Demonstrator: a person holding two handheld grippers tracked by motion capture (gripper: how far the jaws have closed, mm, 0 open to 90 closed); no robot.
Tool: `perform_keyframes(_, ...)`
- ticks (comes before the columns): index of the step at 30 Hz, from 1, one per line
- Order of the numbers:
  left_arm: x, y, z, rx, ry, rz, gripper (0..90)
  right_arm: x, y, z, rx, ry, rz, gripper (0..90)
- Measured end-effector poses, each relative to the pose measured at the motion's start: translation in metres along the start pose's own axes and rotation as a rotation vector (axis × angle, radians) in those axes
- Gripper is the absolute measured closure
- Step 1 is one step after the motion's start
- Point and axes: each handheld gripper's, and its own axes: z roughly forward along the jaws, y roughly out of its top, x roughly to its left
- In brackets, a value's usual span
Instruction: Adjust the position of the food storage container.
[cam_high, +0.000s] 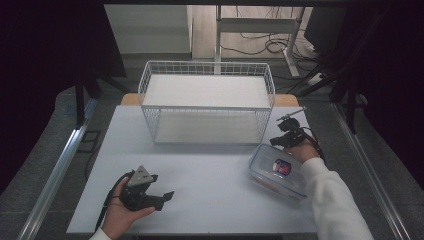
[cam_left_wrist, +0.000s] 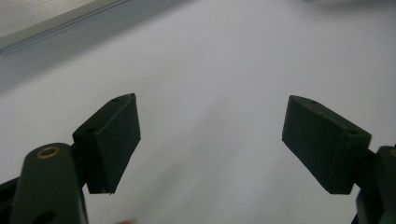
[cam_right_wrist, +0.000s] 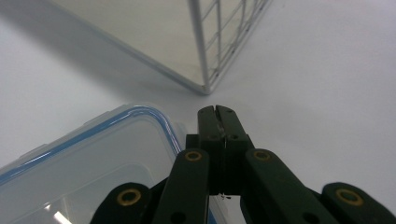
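Right gripper (cam_high: 285, 141) pinched together at the corner of a plastic box (cam_high: 276, 170); left gripper (cam_high: 161, 196) wide and holding nothing.

The box is a clear, rounded-corner rectangle with a blue-edged lid and a red and blue label showing through; it lies on the matte white table (cam_high: 200, 175) near the right edge, just in front of the rack's (cam_high: 206, 102) right end. In the right gripper view the black jaws meet pad to pad beside the box's (cam_right_wrist: 93, 158) rim; whether a thin lid tab sits between them is too small to tell. The rack (cam_right_wrist: 205, 56) is white wire mesh with two flat shelves, its top cut off there. The left gripper (cam_left_wrist: 210, 144) rests low at the table's front left, its square, felt-like pads well apart over bare tabletop (cam_left_wrist: 210, 70); the hand covers part of its body in the high view.
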Motion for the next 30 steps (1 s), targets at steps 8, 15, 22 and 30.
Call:
perform_keyframes(8,-0.001,-0.001,0.003,0.015,-0.002,0.004,19.4,0.032,-0.007,0.013,0.049,0.061,-0.113,89.5)
perform_keyframes(15,-0.003,-0.001,0.005,0.019,-0.004,0.006,19.4,0.056,-0.009,0.013,0.059,0.095,-0.205,89.5)
perform_keyframes(22,-0.002,-0.001,0.003,0.016,-0.004,0.005,19.4,0.053,-0.011,-0.005,0.001,0.056,-0.211,89.4)
perform_keyframes(30,-0.003,-0.002,0.003,0.018,-0.006,0.01,19.5,0.005,-0.058,-0.068,-0.075,-0.107,-0.025,89.4)
